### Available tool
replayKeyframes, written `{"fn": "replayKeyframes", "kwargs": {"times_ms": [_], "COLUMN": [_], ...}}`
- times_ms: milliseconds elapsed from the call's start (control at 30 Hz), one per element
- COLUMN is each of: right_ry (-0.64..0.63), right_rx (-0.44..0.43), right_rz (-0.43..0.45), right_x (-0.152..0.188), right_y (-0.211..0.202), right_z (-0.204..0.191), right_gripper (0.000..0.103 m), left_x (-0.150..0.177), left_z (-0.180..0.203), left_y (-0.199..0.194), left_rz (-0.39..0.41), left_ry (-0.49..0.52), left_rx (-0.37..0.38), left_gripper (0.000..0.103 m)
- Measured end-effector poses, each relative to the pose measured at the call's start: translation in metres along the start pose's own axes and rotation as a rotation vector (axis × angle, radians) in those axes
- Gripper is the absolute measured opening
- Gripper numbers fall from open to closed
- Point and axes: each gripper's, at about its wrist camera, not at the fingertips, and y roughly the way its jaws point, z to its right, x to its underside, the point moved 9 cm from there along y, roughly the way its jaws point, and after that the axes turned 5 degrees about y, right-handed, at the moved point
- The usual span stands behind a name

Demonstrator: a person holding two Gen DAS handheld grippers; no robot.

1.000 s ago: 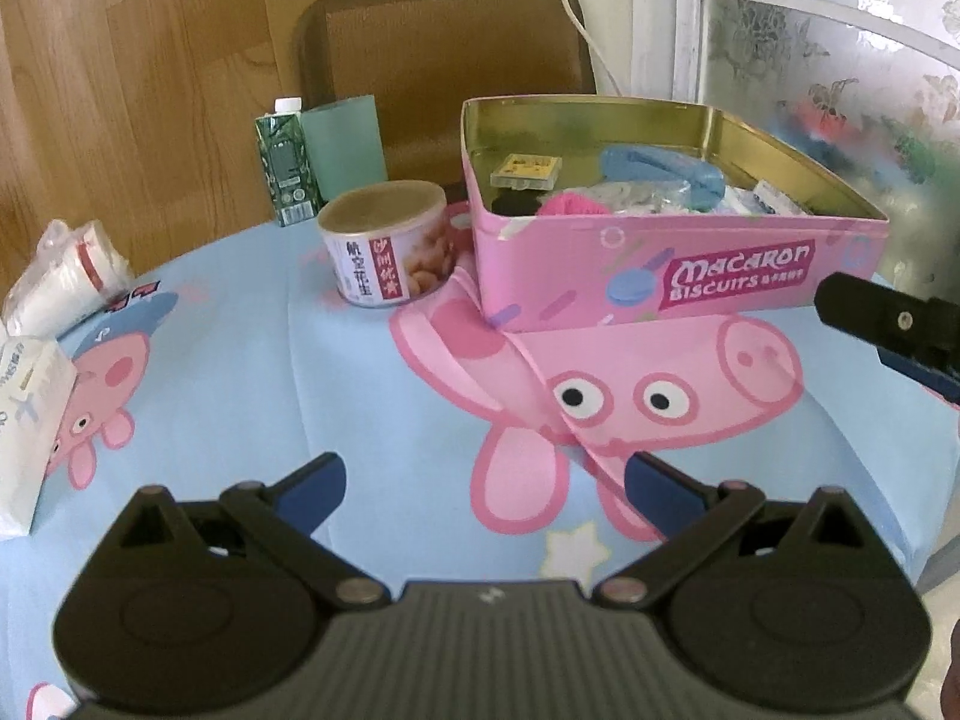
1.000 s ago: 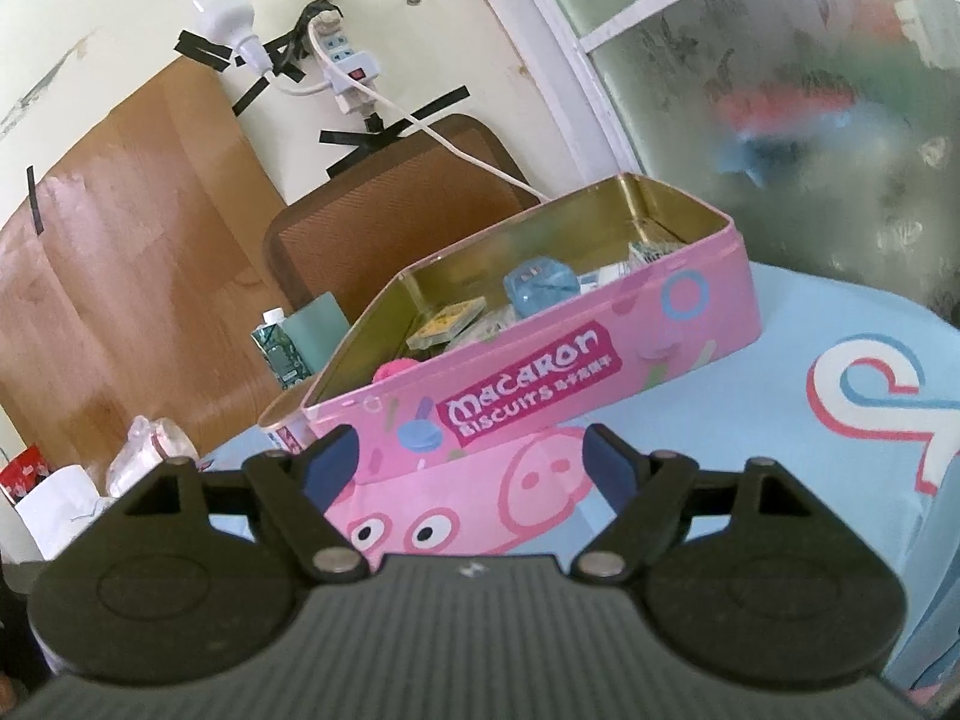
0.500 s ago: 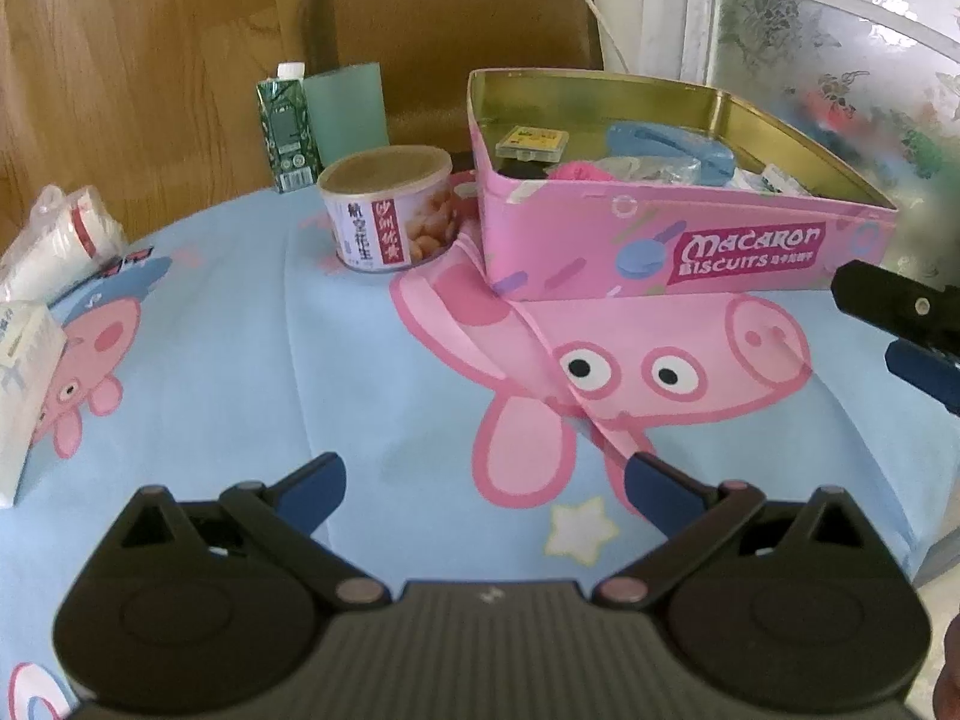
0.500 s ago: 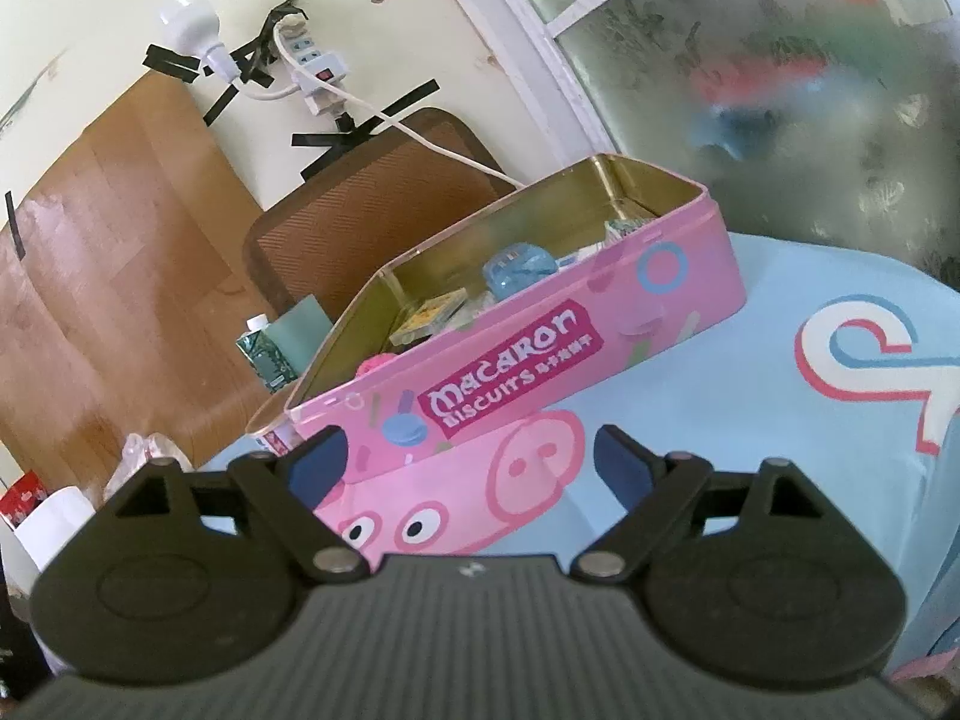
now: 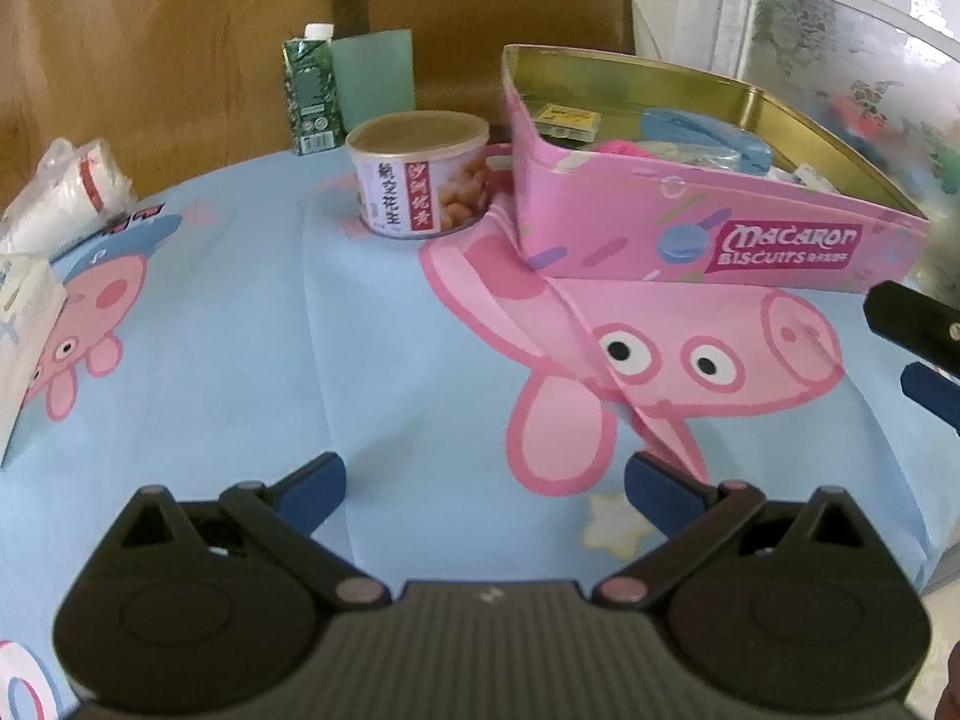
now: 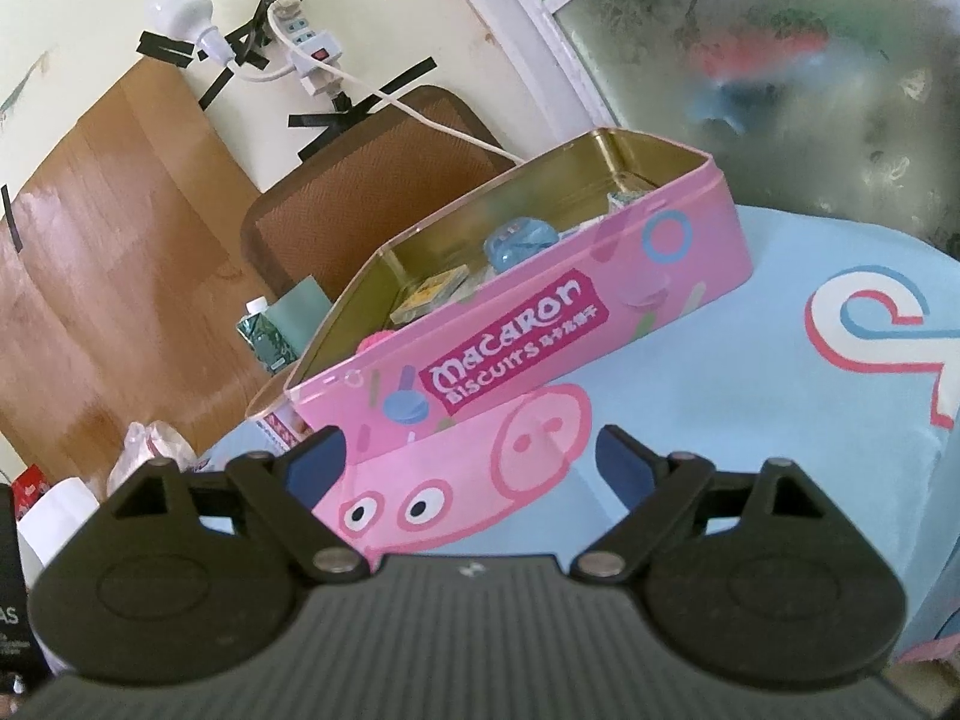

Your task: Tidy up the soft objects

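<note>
My left claw (image 5: 483, 489) hangs spread wide and empty above the blue pig-print tablecloth (image 5: 240, 360). My right claw (image 6: 471, 459) is just as wide, holding nothing, low over the same cloth. Beyond both stands the open pink biscuit tin (image 5: 690, 228), far and to the right from the left claw's view. Inside it lie a blue soft thing (image 5: 708, 135), a bit of pink fluff (image 5: 621, 149) and a small yellow packet (image 5: 567, 117). Just left of the tin sits a peanut can (image 5: 420, 174), and behind that a green carton (image 5: 309, 96).
</note>
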Motion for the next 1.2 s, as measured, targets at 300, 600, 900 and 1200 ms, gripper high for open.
{"fn": "replayKeyframes", "kwargs": {"times_ms": [300, 600, 900, 1200], "right_ry": [-0.028, -0.061, -0.073, -0.082], "right_rx": [0.012, 0.016, 0.016, 0.052], "right_rz": [-0.032, -0.028, -0.022, 0.001], "right_x": [0.007, 0.008, 0.009, 0.006], "right_y": [0.006, 0.005, 0.000, -0.011], "right_z": [-0.007, -0.010, -0.011, -0.007], "right_gripper": [0.092, 0.092, 0.092, 0.092], "left_x": [0.003, 0.003, 0.008, 0.008], "left_z": [-0.005, -0.008, -0.007, -0.006], "left_y": [0.004, 0.005, 0.001, 0.001], "left_rz": [0.023, 0.031, -0.001, 0.007], "left_ry": [0.021, 0.014, 0.009, 0.029], "left_rx": [-0.026, -0.036, -0.046, -0.041], "left_gripper": [0.103, 0.103, 0.103, 0.103]}}
